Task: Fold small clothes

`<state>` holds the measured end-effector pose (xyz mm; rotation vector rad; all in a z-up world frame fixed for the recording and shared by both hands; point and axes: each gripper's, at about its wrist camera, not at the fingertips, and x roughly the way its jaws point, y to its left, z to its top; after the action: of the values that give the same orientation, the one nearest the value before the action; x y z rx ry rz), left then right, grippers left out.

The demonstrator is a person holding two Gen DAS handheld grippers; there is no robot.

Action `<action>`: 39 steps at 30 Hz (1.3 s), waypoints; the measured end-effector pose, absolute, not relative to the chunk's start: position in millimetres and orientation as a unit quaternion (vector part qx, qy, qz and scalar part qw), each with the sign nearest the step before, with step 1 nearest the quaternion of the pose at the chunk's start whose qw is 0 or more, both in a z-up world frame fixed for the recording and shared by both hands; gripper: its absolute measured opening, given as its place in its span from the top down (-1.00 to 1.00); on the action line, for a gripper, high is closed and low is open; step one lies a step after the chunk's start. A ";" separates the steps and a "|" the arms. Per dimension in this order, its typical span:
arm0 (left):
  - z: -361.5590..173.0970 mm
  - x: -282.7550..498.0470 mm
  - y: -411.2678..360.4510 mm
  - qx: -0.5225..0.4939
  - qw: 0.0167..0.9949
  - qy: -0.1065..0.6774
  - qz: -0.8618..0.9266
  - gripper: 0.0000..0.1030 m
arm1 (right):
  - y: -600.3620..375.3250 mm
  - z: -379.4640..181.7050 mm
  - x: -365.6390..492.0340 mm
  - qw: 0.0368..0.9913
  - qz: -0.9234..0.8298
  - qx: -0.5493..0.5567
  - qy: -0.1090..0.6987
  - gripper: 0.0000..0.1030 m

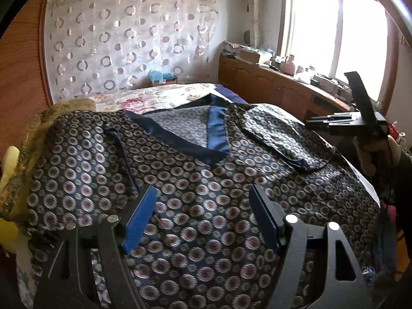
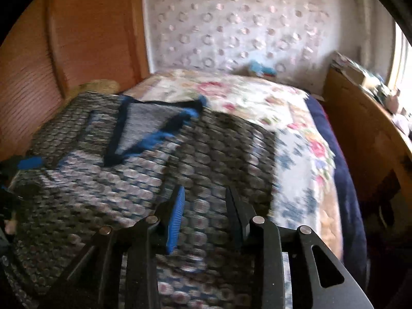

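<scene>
A dark patterned garment (image 1: 195, 164) with a blue-trimmed neckline lies spread flat on the floral bedspread (image 2: 288, 118), one sleeve folded in over its front. Both the left gripper (image 1: 203, 216) and the right gripper (image 2: 206, 216) hover above it, jaws apart and empty. A wooden cabinet (image 1: 273, 87) crowded with clutter lines the bed's window side, and a circle-print curtain (image 1: 128, 33) hangs behind.

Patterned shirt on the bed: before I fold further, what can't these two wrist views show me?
- Patterned shirt, near hem: left wrist view, hidden by the open left gripper and the bottom edge.
- Shirt's weave and creases: right wrist view, smeared by motion blur.
- Shirt's left sleeve end: left wrist view, lost among the crumpled gold fabric.
- Right gripper: open in its own view, nothing between its fingers; from the left wrist only partly visible at the picture's right edge.
</scene>
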<state>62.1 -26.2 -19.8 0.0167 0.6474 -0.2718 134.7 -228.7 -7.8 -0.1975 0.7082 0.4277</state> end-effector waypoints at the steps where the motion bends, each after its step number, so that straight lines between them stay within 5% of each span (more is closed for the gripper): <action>1: -18.1 64.3 -22.7 0.010 0.940 0.316 -0.131 -0.46 | -233.9 -11.2 140.5 0.911 0.200 -0.096 0.349 0.34; 28: -9.6 159.4 119.0 -0.009 0.941 0.339 -0.004 -0.46 | -234.2 -45.2 305.3 0.891 0.190 -0.068 0.407 0.34; 39: -18.4 205.3 161.1 -0.024 0.929 0.370 0.017 -0.14 | -226.1 -52.9 297.2 0.899 0.190 -0.093 0.383 0.33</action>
<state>205.3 161.1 -18.4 -0.0492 0.7582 0.0353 297.2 -226.1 -52.9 -0.1921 0.7924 0.3934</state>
